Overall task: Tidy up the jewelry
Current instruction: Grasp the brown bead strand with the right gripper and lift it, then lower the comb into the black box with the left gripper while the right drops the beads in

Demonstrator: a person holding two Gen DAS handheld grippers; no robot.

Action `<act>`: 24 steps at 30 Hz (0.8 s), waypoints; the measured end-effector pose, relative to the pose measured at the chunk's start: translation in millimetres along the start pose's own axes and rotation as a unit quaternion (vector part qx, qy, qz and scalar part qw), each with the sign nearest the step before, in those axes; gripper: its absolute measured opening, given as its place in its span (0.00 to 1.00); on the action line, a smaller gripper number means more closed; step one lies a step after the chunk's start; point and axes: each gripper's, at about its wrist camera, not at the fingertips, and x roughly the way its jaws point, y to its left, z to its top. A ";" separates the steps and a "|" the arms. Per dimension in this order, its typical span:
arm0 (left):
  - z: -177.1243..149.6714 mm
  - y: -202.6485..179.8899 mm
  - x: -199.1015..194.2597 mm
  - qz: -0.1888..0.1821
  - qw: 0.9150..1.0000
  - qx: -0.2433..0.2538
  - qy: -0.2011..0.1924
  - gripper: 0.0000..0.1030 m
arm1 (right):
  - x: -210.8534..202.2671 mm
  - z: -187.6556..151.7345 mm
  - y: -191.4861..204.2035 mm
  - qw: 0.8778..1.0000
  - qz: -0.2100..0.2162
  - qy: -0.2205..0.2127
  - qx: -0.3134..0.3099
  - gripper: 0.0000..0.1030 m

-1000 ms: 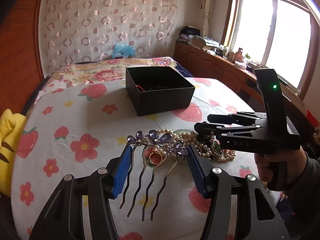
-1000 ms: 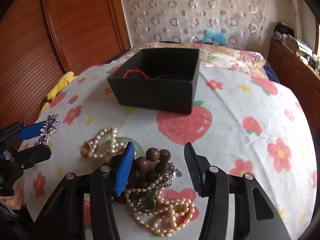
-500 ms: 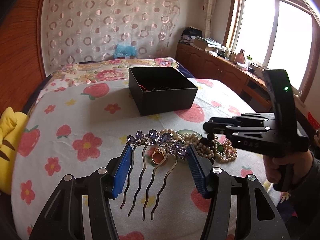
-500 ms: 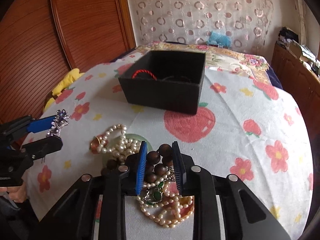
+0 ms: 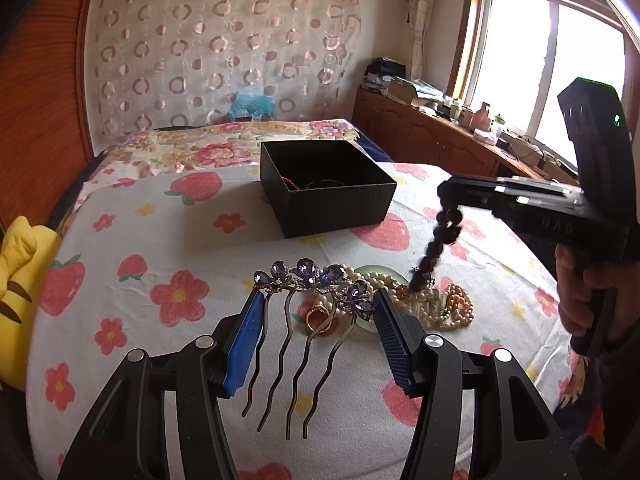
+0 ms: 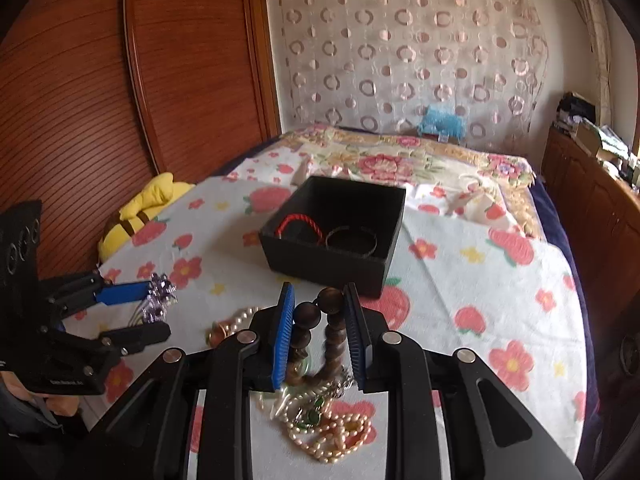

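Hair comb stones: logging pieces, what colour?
Purple stones on the hair comb, clearest in the left wrist view.

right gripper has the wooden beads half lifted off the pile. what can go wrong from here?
1. The wooden bead bracelet hangs from the right gripper with its lower end in the pearl strands; lifting may drag them along.
2. Only the top beads are pinched, so it could slip before the black box.
3. The left gripper holds the hair comb nearby; paths may cross.
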 end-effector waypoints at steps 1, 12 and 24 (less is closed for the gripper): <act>0.4 0.6 0.0 0.000 1.000 0.000 0.000 0.52 | -1.5 2.2 0.1 1.000 -0.003 -0.003 -0.002 0.26; 20.0 -0.9 1.3 0.005 1.000 0.012 -0.011 0.52 | -2.3 30.0 -8.4 0.999 -0.020 -0.018 -0.019 0.26; 54.6 0.0 19.8 0.012 0.999 0.020 -0.022 0.52 | 19.5 77.0 -18.5 0.999 -0.017 -0.032 -0.026 0.26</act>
